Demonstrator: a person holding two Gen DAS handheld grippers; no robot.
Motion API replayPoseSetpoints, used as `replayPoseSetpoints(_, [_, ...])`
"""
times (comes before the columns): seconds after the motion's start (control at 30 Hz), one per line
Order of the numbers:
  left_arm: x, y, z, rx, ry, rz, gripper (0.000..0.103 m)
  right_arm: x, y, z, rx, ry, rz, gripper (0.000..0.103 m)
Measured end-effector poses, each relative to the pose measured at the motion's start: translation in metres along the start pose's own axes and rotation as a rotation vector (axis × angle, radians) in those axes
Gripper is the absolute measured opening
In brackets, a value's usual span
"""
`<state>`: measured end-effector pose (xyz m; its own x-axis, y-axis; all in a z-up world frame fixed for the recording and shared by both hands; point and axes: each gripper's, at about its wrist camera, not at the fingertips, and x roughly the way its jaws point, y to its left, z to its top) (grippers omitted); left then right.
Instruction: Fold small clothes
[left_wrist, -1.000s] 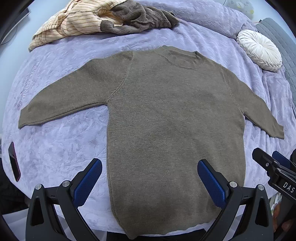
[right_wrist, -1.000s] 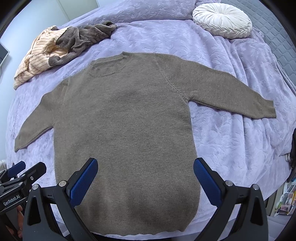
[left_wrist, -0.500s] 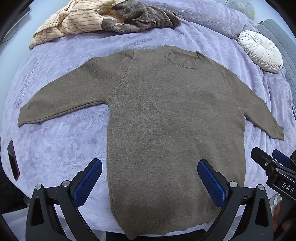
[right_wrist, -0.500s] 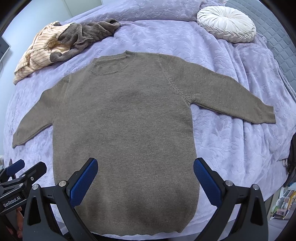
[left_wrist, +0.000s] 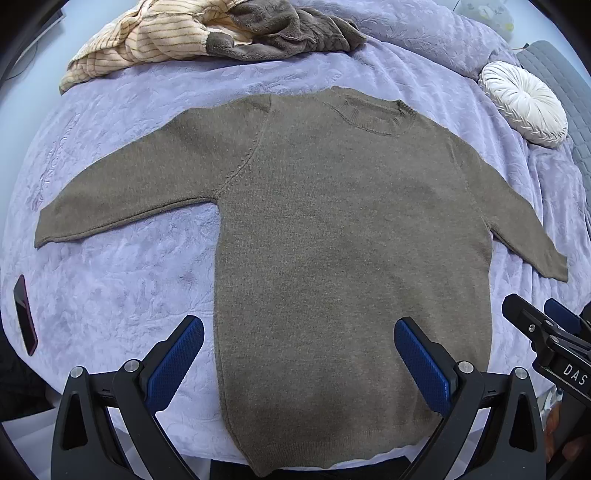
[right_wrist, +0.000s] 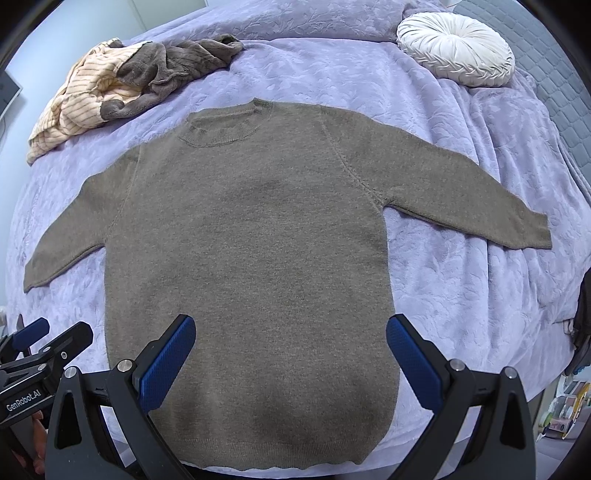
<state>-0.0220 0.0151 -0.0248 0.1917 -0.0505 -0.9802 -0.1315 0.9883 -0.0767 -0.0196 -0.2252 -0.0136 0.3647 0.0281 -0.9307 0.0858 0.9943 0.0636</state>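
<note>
Sweater (left_wrist: 351, 236), a plain olive-brown knit with a ribbed round neck, lies spread flat and face up on the lavender bedspread (left_wrist: 122, 288); its collar points to the far side and its hem reaches the near edge of the bed; both sleeves are stretched out sideways and slightly toward the near side, the left sleeve (left_wrist: 122, 199) ending well out to the left, the right sleeve (right_wrist: 469, 199) ending well out to the right.

Left gripper (left_wrist: 297, 354) hangs over the near left part of the sweater with its blue-padded fingers spread wide and nothing between them; its left pad (left_wrist: 173, 363) shows over bare bedspread just beside the sweater's side edge, its right pad over the knit body. Right gripper (right_wrist: 290, 352) hangs over the near middle of the hem, likewise wide open and holding nothing; both of its pads show over the knit; whether either gripper touches the fabric cannot be told.

Far left on the bed sits a crumpled heap of a cream striped garment (left_wrist: 147, 40) and a grey-brown fleece garment (left_wrist: 284, 33), touching each other and well apart from the sweater; a round white pleated cushion (right_wrist: 456, 48) rests at the far right; a dark phone (left_wrist: 25, 314) lies at the bed's near left edge.
</note>
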Motion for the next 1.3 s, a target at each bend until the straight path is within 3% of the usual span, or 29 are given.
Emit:
replayPoseSetpoints(0.93, [0.031,0.02,-0.002,-0.068,0.048,-0.069,0.103,0.021,0.016,0.0,-0.043,0.055,-0.015,0.103])
replayPoseSetpoints(1.13, [0.047,0.048,0.005,-0.126,0.036,-0.153,0.103,0.022,0.04,0.002,-0.076,0.049,0.005,0.103])
replayPoseSetpoints(1.3, [0.064,0.101,0.02,-0.221,-0.011,-0.186,0.103,0.03,0.073,0.001,-0.119,0.06,0.029,0.103])
